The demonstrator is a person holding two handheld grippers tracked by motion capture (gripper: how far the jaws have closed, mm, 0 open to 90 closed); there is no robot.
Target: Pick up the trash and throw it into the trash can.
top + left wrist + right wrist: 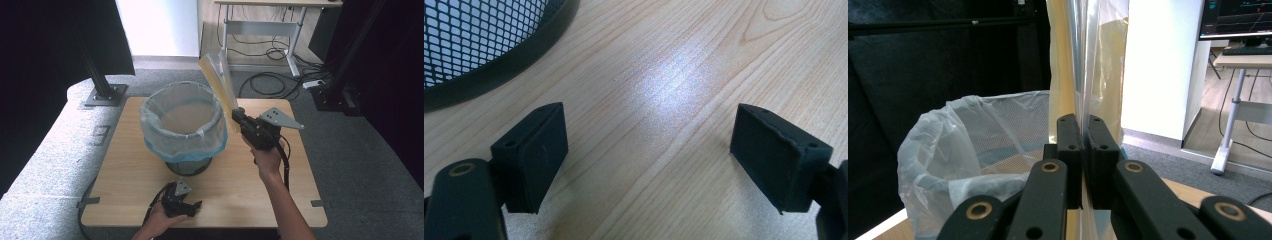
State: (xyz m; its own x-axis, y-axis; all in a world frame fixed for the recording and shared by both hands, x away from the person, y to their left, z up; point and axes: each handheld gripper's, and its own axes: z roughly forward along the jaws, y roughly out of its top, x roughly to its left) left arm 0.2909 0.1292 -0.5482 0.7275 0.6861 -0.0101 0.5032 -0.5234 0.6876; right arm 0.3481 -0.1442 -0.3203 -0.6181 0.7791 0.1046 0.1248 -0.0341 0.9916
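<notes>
At the near edge of the light wooden table (125, 180), the left gripper (181, 202) rests with jaws spread wide around bare wood. Beyond it stands the black mesh wastebasket lined with a translucent plastic bag (182, 127). Just right of its rim, the right gripper (239, 118) pinches a clear, yellowish plastic packet (218, 82), raised upright.

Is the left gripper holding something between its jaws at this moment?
No, the left gripper has its jaws wide apart, with bare wooden table between them and nothing gripped.
</notes>
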